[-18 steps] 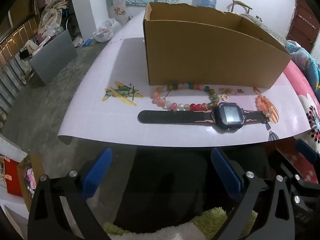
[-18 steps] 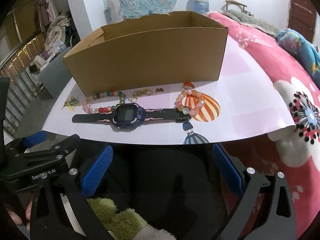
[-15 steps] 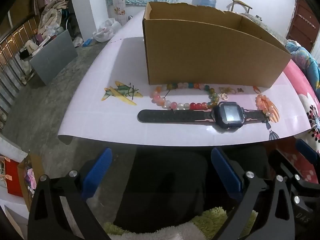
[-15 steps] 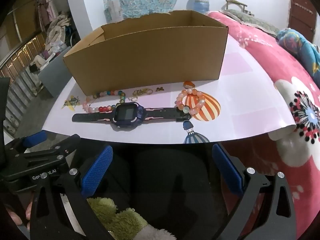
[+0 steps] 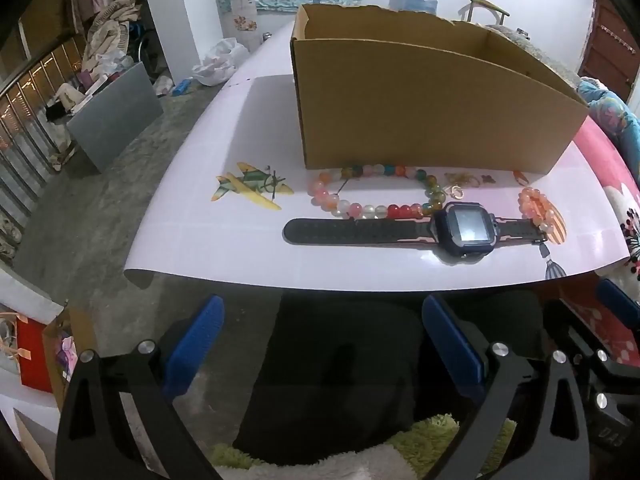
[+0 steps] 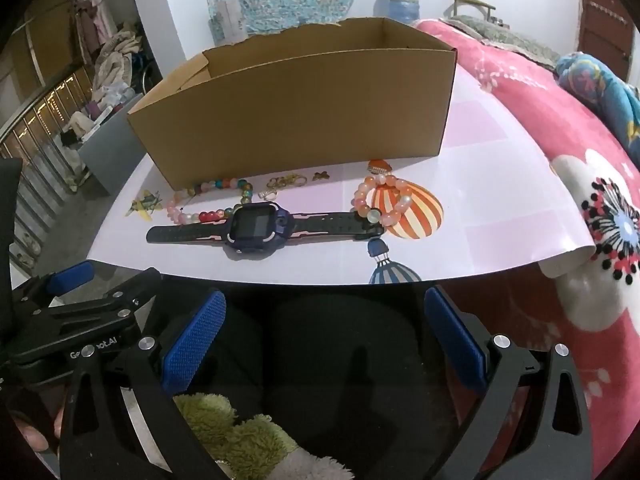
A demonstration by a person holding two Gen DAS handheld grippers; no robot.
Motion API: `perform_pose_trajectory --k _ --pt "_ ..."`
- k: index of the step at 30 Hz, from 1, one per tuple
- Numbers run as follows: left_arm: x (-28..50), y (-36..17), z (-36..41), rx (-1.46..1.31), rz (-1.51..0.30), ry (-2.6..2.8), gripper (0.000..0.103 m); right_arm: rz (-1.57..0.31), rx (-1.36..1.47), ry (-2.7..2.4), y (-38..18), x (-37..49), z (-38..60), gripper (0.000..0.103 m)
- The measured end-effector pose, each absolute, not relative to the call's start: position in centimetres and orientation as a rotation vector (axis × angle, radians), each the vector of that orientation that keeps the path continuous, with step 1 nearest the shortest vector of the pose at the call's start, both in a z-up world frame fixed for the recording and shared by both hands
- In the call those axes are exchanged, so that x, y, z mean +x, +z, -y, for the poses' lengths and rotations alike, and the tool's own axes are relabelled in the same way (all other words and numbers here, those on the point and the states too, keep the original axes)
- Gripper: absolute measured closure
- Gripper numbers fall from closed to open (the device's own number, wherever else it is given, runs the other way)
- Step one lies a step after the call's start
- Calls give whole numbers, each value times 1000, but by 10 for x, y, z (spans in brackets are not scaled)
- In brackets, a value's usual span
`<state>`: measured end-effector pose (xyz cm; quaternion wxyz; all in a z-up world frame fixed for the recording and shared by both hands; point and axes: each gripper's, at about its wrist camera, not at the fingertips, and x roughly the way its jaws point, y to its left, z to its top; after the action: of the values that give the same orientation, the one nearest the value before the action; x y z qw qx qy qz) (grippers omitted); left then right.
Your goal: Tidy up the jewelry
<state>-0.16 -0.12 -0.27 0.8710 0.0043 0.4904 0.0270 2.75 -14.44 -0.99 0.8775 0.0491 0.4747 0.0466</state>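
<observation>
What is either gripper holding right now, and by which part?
Nothing. The left gripper and right gripper both have open, bare jaws, short of the watch and bracelets on the table.

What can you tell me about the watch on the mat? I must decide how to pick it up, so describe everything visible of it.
The watch is a smartwatch with a dark blue, squarish case and a dark, unlit screen, face up. Its black, rubbery-looking strap lies unbuckled and stretched flat, parallel to the cardboard box, on the pale mat. The strap's buckle end meets the pink bead bracelet; the multicoloured bead string lies close behind its other half. Neither gripper touches it.
</observation>
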Motion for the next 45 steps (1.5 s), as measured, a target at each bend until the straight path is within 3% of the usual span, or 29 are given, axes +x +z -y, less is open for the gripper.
perform_pose_trajectory --k 45 --pt "-6 -6 -6 16 -1051 86 5 -994 107 108 -7 28 143 8"
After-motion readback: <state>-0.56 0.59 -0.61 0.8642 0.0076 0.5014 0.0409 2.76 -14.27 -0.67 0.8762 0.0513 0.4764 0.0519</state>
